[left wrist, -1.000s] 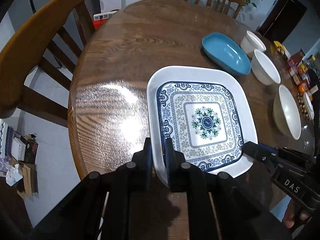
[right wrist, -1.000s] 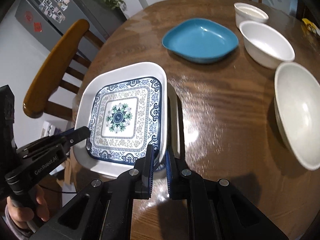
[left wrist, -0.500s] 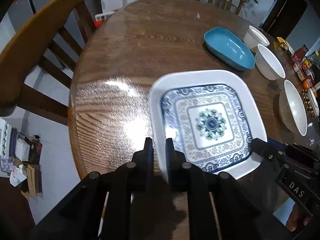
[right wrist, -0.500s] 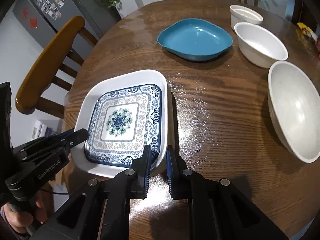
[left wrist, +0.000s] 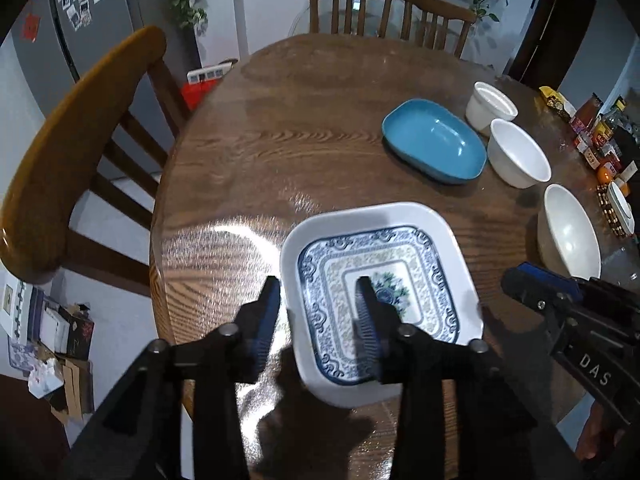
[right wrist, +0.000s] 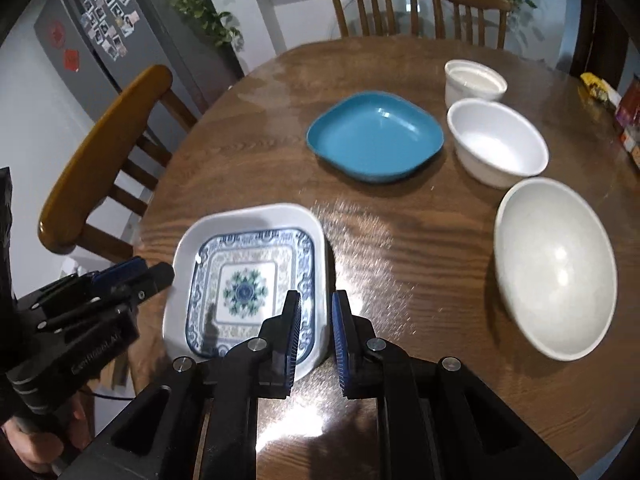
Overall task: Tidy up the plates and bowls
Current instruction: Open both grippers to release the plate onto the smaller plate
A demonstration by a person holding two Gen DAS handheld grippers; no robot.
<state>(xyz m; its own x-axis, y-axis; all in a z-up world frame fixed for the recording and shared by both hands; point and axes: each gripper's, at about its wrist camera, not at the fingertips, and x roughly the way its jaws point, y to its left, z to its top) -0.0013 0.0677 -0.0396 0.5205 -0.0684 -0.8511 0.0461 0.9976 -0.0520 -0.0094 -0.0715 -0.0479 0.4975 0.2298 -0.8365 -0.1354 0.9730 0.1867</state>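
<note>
The plate with the blue pattern lies flat on the worktop, low in the middle of the left view, near the front edge. It is almost square, so no side is much longer.

The left tongs are opening. Their tips stand on either side of the plate's left rim and do not press on it. The right tongs stand a little apart over the plate's right rim, and I see no pinch there either. So both tongs are just at the plate, one on each side. The plate looks set down and let go.

The blue dish lies further up the frame, well apart from the plate. I think it is the next thing to fetch, and the right tongs are nearer to it. Three white bowls sit in a row on the right: a small bowl, a middle bowl and a big bowl.

The worktop is round, brown, shiny wood. Wooden chairs stand around it. A grey fridge with photos is at the upper left.
</note>
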